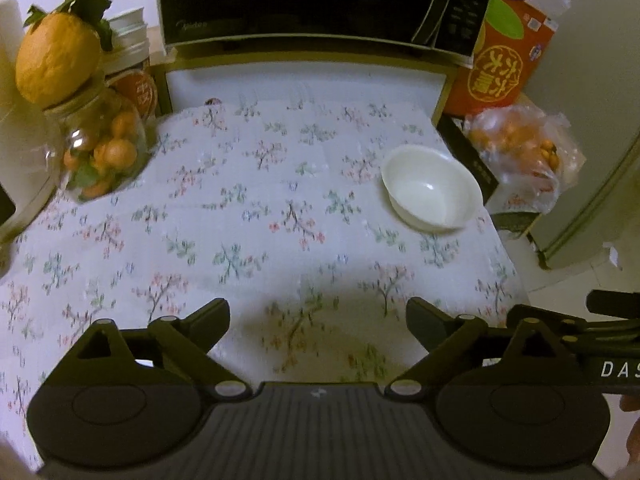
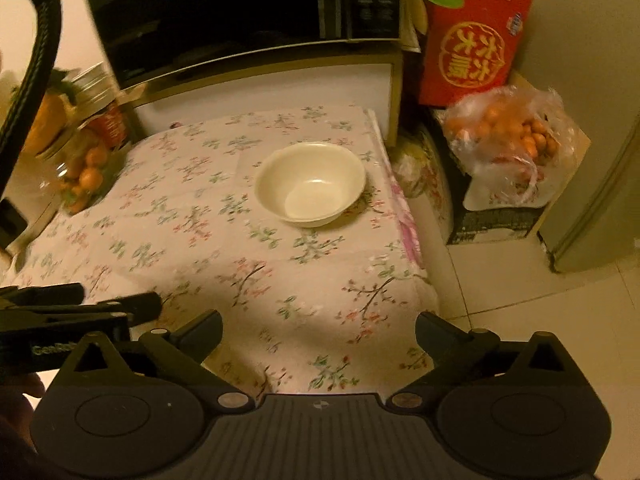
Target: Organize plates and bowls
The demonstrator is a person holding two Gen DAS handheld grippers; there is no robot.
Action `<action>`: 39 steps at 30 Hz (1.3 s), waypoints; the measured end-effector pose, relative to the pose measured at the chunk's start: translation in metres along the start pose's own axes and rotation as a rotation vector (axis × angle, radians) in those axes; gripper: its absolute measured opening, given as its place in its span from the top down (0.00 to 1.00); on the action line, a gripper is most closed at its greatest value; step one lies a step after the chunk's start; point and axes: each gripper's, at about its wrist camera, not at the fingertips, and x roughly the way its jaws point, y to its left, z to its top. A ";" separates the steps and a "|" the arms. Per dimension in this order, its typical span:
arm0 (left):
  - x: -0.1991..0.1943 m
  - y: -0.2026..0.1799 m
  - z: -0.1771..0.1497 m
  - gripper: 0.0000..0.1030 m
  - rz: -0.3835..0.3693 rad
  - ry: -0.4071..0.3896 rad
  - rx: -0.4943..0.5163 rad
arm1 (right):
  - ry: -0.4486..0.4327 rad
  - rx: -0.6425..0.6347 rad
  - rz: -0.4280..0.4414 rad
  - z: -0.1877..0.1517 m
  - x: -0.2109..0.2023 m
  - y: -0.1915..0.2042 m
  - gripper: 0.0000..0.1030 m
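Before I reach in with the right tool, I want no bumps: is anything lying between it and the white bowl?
Nothing visible does. Only bare floral tablecloth lies between the open right tool and the white bowl.

One white bowl (image 1: 432, 190) (image 2: 311, 183), glossy, plain, no pattern. Upright, mouth up, nothing inside. Sits on floral tablecloth (image 1: 248, 216) (image 2: 208, 216), toward its far right side, close to the right edge. No plates visible in either wrist view.
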 end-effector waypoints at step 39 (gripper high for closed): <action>0.102 -0.021 0.077 0.28 -0.032 -0.006 -0.102 | 0.042 0.350 0.024 0.070 0.102 -0.065 0.42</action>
